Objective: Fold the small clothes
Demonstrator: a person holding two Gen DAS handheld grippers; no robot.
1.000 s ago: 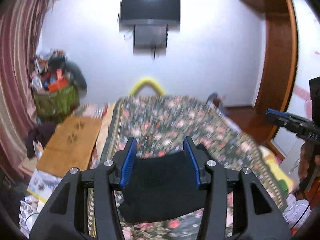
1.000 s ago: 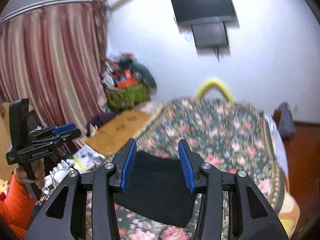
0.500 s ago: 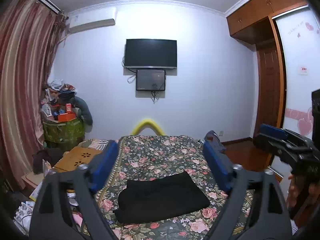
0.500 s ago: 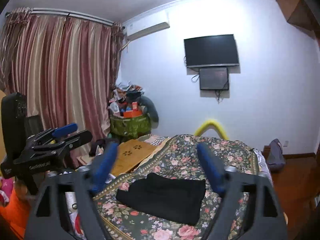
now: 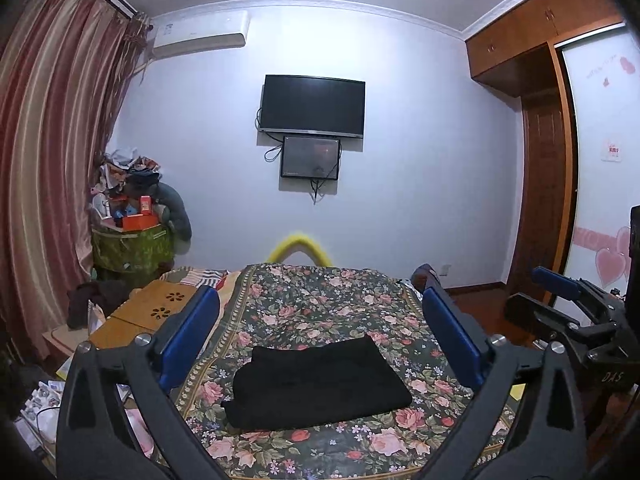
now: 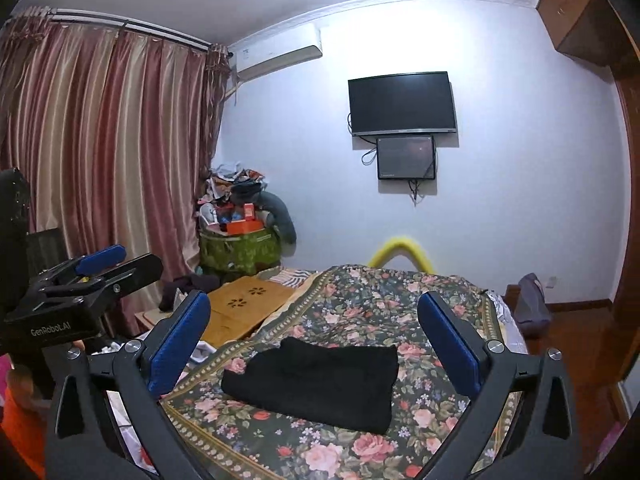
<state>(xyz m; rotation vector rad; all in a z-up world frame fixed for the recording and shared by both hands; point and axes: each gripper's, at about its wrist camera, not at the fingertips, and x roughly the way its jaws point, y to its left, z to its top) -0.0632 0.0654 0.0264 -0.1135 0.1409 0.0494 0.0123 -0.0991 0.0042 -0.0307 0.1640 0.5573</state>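
Folded black garment (image 5: 318,384) lying flat on the floral bedspread (image 5: 320,300) of the bed, near the foot edge, squared into a compact rectangle with one thicker doubled edge toward the yellow bed rail (image 5: 298,246); presumably set there, away from the bedspread's border, for a broad, even surface beneath the layers. Same garment (image 6: 312,380) seen obliquely from the right wrist view, layers stacked and no sleeve or leg trailing loose. Left claw (image 5: 318,330) spread wide, blue pads (image 5: 188,336) well apart and holding nothing, raised above and behind the garment rather than touching it. Right claw (image 6: 314,334) likewise spread wide and empty, pads (image 6: 178,344) framing the garment from above without contact. Each claw visible at the margin of the other's view: right claw (image 5: 568,308) to the right of the garment, left claw (image 6: 92,276) to the left of it, both clear of the cloth. Judged from the tidy rectangle and the empty, withdrawn claws: fold of this piece probably complete, cloth released to lie under its own weight. Soft fabric likely to spring open slightly at the doubled edge if nudged. Beyond the garment, wall-mounted television (image 5: 312,106); left of the garment, wooden tabletop (image 5: 156,312) and cluttered green bin (image 5: 132,248) before the striped curtain (image 5: 52,152).
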